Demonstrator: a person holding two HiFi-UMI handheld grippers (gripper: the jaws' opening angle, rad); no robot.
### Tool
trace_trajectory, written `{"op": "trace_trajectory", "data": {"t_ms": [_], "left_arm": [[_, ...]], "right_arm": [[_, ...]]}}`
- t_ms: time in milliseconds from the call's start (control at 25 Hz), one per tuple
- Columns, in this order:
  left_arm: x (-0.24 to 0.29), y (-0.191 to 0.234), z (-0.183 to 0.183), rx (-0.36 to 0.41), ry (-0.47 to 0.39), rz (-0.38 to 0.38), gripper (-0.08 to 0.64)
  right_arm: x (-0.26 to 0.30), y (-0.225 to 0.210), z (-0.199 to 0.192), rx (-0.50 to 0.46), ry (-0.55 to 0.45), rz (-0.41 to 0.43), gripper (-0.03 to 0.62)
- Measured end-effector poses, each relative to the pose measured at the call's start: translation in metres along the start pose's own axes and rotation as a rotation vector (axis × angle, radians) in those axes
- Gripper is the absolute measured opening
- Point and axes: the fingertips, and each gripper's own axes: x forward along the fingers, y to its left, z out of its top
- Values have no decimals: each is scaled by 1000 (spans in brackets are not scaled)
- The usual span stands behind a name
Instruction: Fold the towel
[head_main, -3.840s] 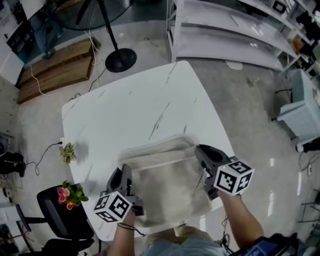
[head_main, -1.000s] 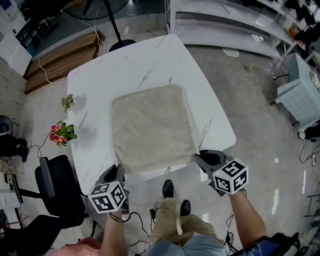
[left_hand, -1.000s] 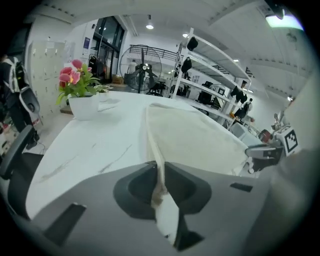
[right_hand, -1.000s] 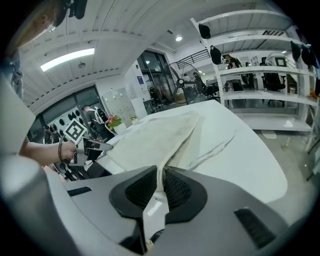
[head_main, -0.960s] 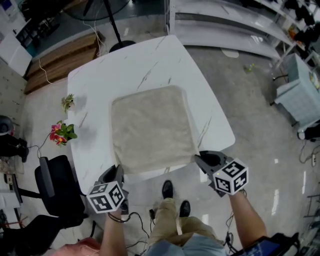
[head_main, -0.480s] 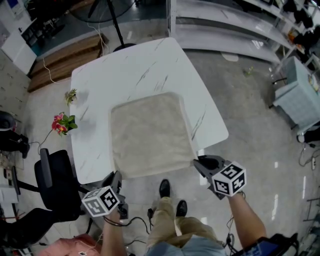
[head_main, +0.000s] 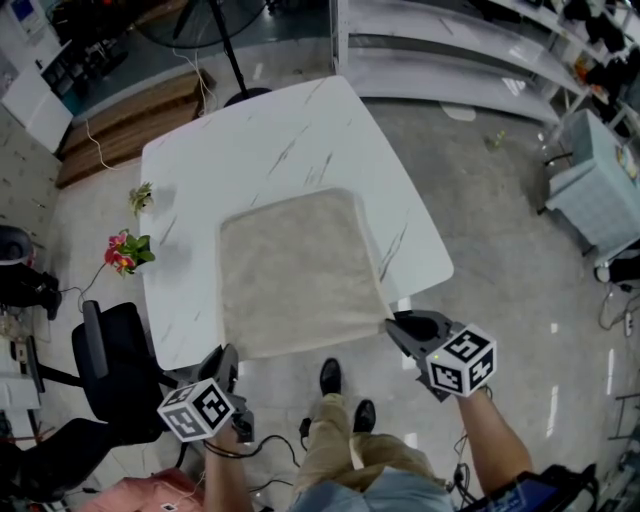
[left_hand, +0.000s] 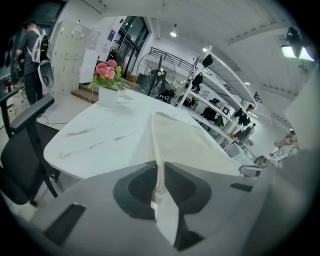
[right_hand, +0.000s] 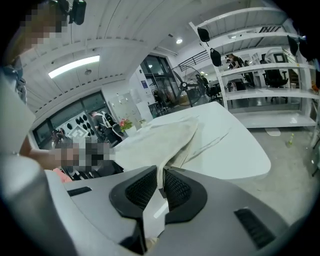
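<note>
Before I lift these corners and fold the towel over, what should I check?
1. Left gripper shut on the towel's near left corner: ok.
2. Right gripper shut on the near right corner: ok.
3. Towel spread flat on the table, no bunching: ok.
4. Nothing lying on the towel: ok.
5. Flowers apart from the towel: ok.
6. How many towel layers each gripper pinches: cannot tell.
</note>
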Motion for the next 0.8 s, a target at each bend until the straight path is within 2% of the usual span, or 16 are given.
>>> {"op": "trace_trajectory", "data": {"t_ms": [280,440,640,800], "left_arm": [[-25,-30,74,38,-147,-37,49],[-21,-41,120,49,-212,-58,49],[0,-46,166,50,-257,-86,51],[26,-40,187,60,-250,-81,51]], "right_arm": [[-23,12,77,-34,-105,-13,51],[-23,7,124,-17,-176,-29,52],[-7,-13,165,17,-233,-80,55],[13,-33,182,78,-259,-124,55]]}}
